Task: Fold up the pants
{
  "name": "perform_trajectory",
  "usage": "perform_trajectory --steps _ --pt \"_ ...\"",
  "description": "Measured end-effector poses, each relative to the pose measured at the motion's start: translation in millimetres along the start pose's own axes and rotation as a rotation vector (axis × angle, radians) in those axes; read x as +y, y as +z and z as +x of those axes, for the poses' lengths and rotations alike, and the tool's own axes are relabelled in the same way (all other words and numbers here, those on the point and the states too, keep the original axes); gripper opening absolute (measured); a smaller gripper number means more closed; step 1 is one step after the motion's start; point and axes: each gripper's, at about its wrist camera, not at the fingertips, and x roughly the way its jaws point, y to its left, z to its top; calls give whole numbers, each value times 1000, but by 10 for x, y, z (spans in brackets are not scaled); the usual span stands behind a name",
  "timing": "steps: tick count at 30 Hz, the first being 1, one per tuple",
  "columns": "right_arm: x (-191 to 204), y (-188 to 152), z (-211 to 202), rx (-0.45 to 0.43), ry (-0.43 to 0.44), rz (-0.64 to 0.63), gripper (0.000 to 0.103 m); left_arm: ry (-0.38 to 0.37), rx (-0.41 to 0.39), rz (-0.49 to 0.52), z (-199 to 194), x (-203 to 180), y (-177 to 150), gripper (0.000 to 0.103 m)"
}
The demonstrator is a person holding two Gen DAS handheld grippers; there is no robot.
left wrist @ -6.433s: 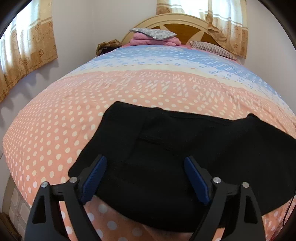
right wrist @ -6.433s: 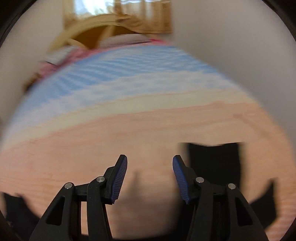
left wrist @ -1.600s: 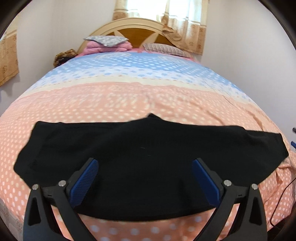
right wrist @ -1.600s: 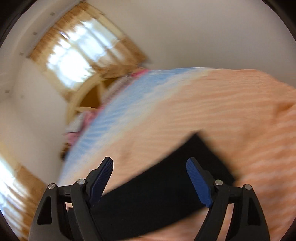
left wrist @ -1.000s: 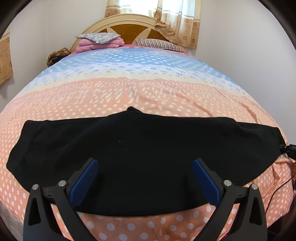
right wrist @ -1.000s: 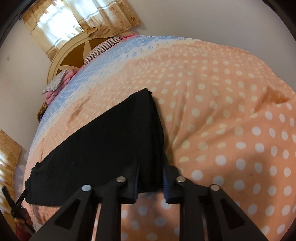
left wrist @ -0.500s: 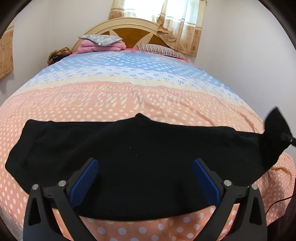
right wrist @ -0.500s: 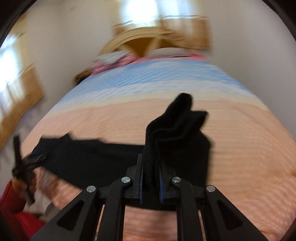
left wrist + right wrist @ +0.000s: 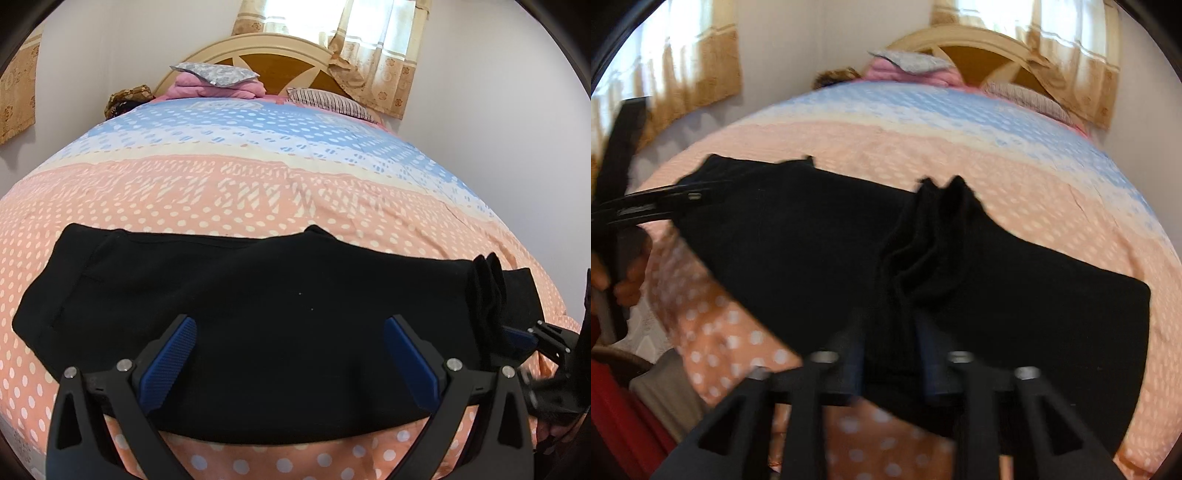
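- Black pants (image 9: 266, 317): lie flat across the bed (image 9: 258, 184), near its foot edge.
- Right tool (image 9: 890, 354): clamped on bunched leg-end fabric, raised off the bed.
- Left tool (image 9: 288, 354): spread wide, holds nothing, above mid-pants.
- Handling est.: soft, limp, light knit; sags. Grip hem corners/waistband, not mid-panel.
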Motion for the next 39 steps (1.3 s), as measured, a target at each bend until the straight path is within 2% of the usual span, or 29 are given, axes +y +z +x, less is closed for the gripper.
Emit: perform_trajectory --steps 1,3,5,6,8,9,10,12,15,18,20,23,26,28,31,33,35,37,39 --pt "17 1 -22 2 44 7 68 0 2 4 7 -3 0 103" --pt "19 3 -132 -17 165 46 68 -2 4 12 14 -16 -5 103" --pt "-96 38 -330 -100 271 135 67 -4 4 18 19 -25 -6 103" --pt "-240 68 -449 -172 306 207 63 -7 6 19 28 -29 -3 103" --pt "-463 124 -498 -211 253 281 7 -13 10 18 44 -43 -1 103" --pt "-627 165 -434 -200 159 332 4 -16 13 19 52 -55 -4 103" --pt "-729 190 -356 -190 120 367 4 -18 15 20 56 -64 -9 103" --pt "-835 257 -33 -133 120 397 4 -18 15 26 47 -79 -11 103" --pt "-755 298 518 -49 201 414 3 2 6 34 -5 -44 11 103" --pt "-800 279 650 -111 198 495 3 44 -20 19 -89 115 38 103" --pt "-798 233 616 -143 210 520 3 82 -31 9 -136 259 58 103" --pt "-756 262 404 -172 174 493 4 197 -76 -7 -286 605 92 103" --pt "-581 320 28 -276 185 462 4 306 -114 -106 -462 1122 112 103" --pt "-364 359 -36 -275 173 394 4 359 -135 -202 -560 1485 89 103" --pt "58 419 62 -224 218 303 4 346 -132 -320 -570 1808 4 103" --pt "319 435 237 -171 238 268 4 311 -122 -357 -508 1872 -61 102" --pt "499 371 404 -115 270 242 4 282 -105 -342 -390 1835 -106 100" --pt "637 311 604 -42 309 246 4 286 -74 -322 -263 1784 -131 99" --pt "677 250 658 -41 325 265 4 250 -52 -340 -150 1770 -163 96"
